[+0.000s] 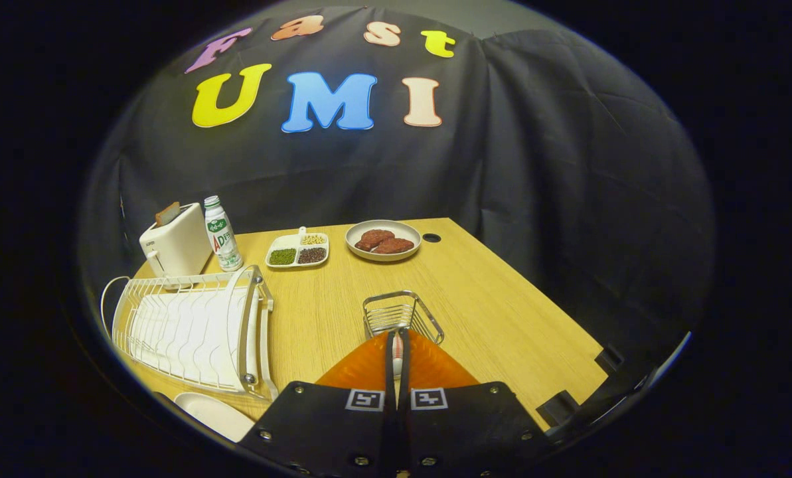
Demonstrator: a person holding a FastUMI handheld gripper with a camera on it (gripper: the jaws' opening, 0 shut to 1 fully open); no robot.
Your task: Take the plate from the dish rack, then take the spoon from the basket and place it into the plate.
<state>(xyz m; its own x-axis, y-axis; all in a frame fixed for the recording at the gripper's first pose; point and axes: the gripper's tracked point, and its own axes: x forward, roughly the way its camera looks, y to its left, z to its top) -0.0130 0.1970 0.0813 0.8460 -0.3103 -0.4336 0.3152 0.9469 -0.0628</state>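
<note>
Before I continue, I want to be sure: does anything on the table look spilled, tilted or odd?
Nothing looks spilled or broken. The tool is shut on a thin white spoon handle, above the small wire basket. The white plate lies flat beside the white dish rack.

Fisheye rides above table [502,299] (facing wall).

Staged kitchen booth, toaster [175,247], dish rack [193,330]
</note>
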